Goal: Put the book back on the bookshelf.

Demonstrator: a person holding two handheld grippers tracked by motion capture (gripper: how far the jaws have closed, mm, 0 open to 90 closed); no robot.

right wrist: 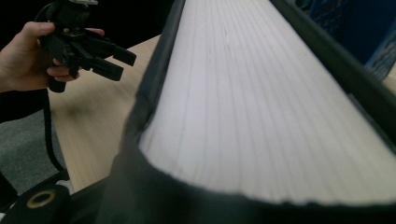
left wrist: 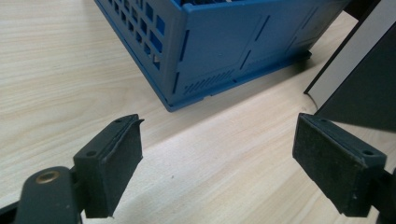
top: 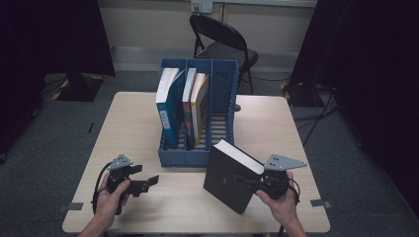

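Jaws spread wide with nothing between them — the left gripper [top: 148, 181] hovers over the pale wooden table [top: 133, 123] near its front-left corner. Mid-table stands a blue slotted plastic file rack [top: 220, 98]. Just in front of it, toward the front-right corner, the right gripper [top: 247, 181] pinches a thick black-covered book [top: 228, 178], tilted.

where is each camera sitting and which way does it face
High view: above the person's side of the table, looking forward and down at the blue file rack; both forearms, the left claw and right claw show.
Left gripper view: rides the left claw, faces the rack's corner; open jaws.
Right gripper view: rides the right claw, faces along the black book; the left hand shows.
All share the book.
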